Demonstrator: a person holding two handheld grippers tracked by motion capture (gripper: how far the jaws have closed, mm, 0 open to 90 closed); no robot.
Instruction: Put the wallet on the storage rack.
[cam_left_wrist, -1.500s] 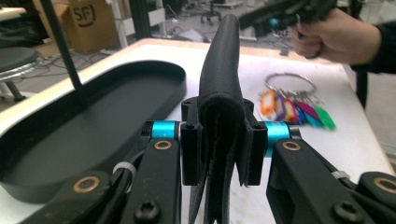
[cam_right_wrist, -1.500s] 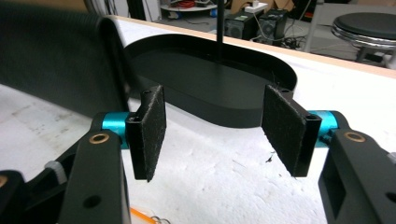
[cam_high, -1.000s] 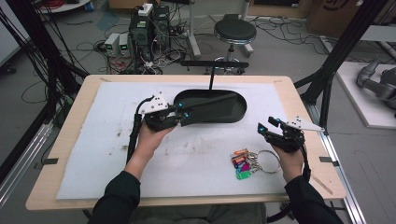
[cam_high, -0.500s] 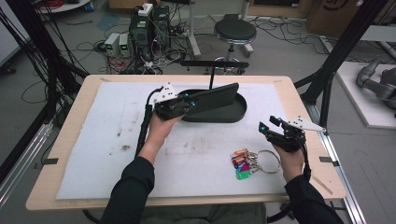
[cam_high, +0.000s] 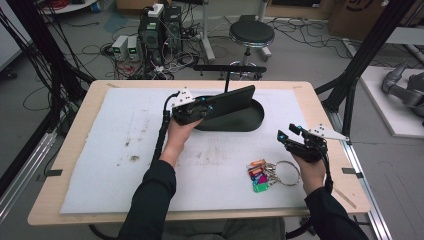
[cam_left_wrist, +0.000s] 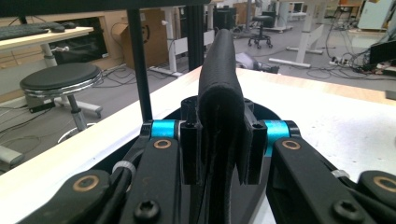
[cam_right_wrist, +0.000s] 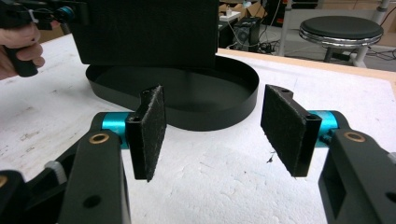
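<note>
The white mat (cam_high: 100, 150) covers the table, and at its far middle sits the black oval tray (cam_high: 250, 120). Over it now is the pouch (cam_high: 230, 100), a flat black case clenched in the left gripper (cam_high: 192, 111), which has swung it from the tray's near-left edge to above the tray's left half over the last second; in the left gripper view the jaws pinch the pouch's (cam_left_wrist: 219, 93) end. My read: it's being set down or stood in the tray. Right gripper (cam_high: 295, 142) waits, jaws apart and empty, pads (cam_right_wrist: 150, 130) facing the tray (cam_right_wrist: 210, 107). Keys (cam_high: 265, 172) lie just beside it, untouched
</note>
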